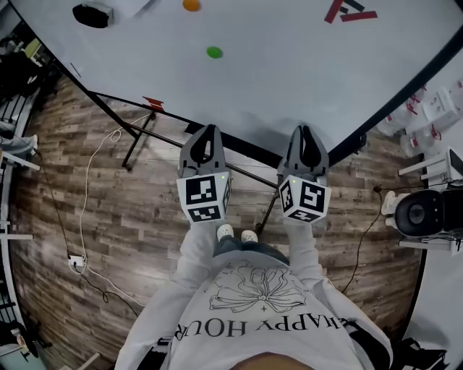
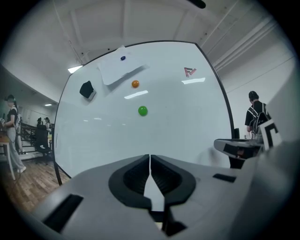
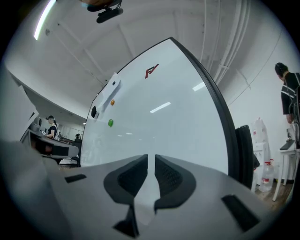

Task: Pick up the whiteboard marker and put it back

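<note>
A large whiteboard [image 1: 289, 79] on a stand fills the top of the head view. A small red object [image 1: 153, 103] lies on its lower edge; I cannot tell whether it is the marker. On the board are a black eraser [image 1: 92, 14], an orange magnet [image 1: 191, 4] and a green magnet [image 1: 214, 52]. My left gripper [image 1: 210, 130] points at the board's lower edge, shut and empty [image 2: 150, 157]. Beside it, my right gripper [image 1: 305, 131] is held level with it. Its jaws stand a narrow gap apart, with nothing between them [image 3: 151, 157].
The black legs of the stand [image 1: 137, 144] and a white cable [image 1: 90, 181] with a power strip [image 1: 76, 261] are on the wood floor. Water jugs [image 1: 427, 119] and a black round device [image 1: 419, 212] are at the right. People stand in the background [image 2: 255, 117].
</note>
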`<state>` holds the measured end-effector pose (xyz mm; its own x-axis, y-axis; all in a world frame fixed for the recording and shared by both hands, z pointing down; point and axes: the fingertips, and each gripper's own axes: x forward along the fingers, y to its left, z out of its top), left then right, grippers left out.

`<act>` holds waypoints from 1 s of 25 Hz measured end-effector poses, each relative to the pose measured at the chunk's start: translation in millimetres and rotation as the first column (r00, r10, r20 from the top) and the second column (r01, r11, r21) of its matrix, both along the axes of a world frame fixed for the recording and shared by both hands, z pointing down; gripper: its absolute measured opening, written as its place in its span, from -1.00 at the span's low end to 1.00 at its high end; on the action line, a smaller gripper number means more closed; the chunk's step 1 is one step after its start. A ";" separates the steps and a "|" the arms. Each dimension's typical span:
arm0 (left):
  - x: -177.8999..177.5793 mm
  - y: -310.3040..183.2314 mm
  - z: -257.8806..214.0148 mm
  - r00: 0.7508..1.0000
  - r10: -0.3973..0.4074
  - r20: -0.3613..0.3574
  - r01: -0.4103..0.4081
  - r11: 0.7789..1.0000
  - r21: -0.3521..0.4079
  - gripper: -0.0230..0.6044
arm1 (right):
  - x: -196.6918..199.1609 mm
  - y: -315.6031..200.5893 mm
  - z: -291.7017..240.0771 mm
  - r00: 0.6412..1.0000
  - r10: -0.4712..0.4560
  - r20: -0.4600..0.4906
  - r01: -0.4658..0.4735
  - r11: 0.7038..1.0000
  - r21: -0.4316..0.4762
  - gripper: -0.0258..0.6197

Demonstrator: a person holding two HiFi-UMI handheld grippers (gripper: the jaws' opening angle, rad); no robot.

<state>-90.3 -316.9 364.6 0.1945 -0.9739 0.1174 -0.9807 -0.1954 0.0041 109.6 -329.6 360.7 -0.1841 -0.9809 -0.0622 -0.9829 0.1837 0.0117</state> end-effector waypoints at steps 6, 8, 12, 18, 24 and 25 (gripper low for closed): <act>-10.2 5.8 -13.7 1.000 -0.030 0.000 0.030 0.999 0.032 -0.89 | -8.5 -0.2 -11.0 1.000 -0.022 0.005 0.021 0.999 0.024 -0.79; -13.1 6.9 -15.9 0.999 -0.038 0.004 0.038 0.999 0.038 -0.89 | -11.7 0.1 -14.2 1.000 -0.029 0.005 0.029 0.999 0.030 -0.79; -16.5 9.1 -17.8 0.999 -0.047 0.001 0.047 0.998 0.042 -0.89 | -16.0 1.1 -18.6 0.999 -0.040 0.009 0.039 0.999 0.036 -0.81; -20.2 14.8 -19.4 0.998 -0.058 -0.003 0.058 0.997 0.047 -0.89 | -17.0 5.2 -22.3 0.999 -0.038 0.015 0.037 0.998 0.041 -0.81; -20.7 18.8 -20.5 0.998 -0.063 -0.005 0.063 0.997 0.048 -0.89 | -19.2 8.1 -25.9 0.999 -0.042 0.013 0.042 0.998 0.048 -0.81; -20.9 19.7 -21.0 0.998 -0.064 -0.005 0.064 0.997 0.049 -0.89 | -19.3 8.8 -26.2 0.999 -0.042 0.012 0.042 0.998 0.048 -0.81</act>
